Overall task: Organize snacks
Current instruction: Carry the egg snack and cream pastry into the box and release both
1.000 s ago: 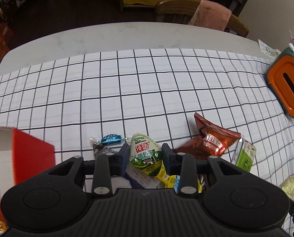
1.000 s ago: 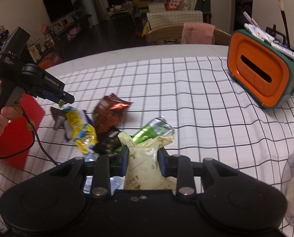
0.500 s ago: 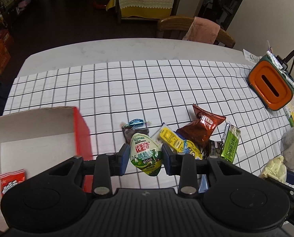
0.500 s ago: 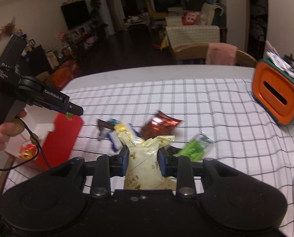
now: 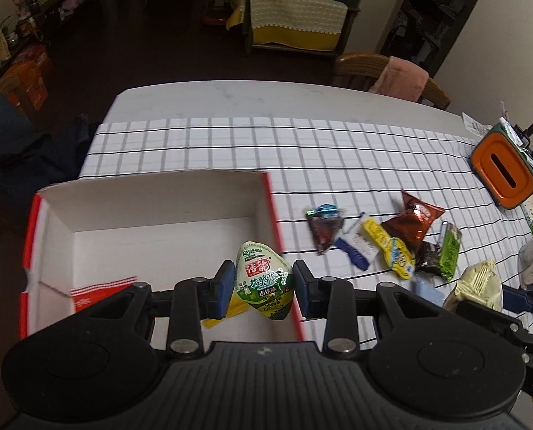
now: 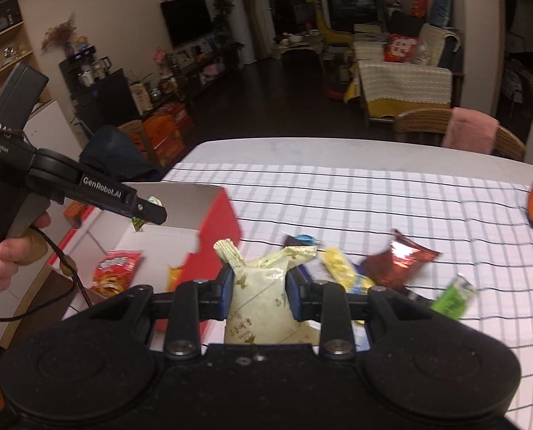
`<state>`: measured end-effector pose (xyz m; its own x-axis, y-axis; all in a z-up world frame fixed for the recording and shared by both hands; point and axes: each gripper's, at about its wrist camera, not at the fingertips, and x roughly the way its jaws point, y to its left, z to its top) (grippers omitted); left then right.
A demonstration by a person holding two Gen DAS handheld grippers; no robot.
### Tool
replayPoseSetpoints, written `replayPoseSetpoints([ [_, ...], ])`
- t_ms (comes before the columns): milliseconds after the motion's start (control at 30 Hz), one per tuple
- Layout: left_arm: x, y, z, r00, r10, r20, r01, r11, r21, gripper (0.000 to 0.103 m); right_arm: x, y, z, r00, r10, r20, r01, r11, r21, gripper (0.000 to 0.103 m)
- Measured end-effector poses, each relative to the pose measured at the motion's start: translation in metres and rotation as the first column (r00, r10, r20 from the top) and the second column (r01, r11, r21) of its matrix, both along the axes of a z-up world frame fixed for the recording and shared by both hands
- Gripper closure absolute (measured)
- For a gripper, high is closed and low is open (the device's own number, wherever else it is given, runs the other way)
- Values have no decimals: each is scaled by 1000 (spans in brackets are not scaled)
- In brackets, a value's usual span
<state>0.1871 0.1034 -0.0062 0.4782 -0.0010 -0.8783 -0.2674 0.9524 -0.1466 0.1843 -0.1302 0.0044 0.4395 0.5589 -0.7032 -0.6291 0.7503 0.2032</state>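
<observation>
My left gripper (image 5: 263,288) is shut on a green-and-white snack pack (image 5: 265,279), which hangs over the right part of the open red-and-white box (image 5: 270,208). Inside the box lie a red snack bag (image 6: 115,268) and a yellow packet (image 6: 174,275). My right gripper (image 6: 257,288) is shut on a pale yellow snack bag (image 6: 262,308), held above the table just right of the box's red wall (image 6: 219,229). In the right wrist view the left gripper (image 6: 148,211) shows over the box, held by a hand (image 6: 4,254).
Loose snacks lie on the checked cloth (image 5: 302,150) right of the box: a dark wrapper (image 5: 323,227), a yellow packet (image 5: 388,247), a red-brown bag (image 5: 413,222), a green bar (image 5: 449,254). An orange tissue holder (image 5: 504,173) stands far right. A wooden chair (image 6: 456,132) stands behind the table.
Both grippers rose and travelled left with their snacks. The left one now hangs over the box interior, the right one has come beside the box wall.
</observation>
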Motion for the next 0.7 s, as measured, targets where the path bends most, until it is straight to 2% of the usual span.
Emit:
replayPoseSetpoints([
  [333,-39,57,-21,998,44,-41,-42,998,47,69,-8,85,-9,998,59,0,-59,998,-17,74],
  [700,-52,105,-63,991,40,-131,-28,996,90,69,-7,168,-38,990,137,-35,-139,988,-64,74],
])
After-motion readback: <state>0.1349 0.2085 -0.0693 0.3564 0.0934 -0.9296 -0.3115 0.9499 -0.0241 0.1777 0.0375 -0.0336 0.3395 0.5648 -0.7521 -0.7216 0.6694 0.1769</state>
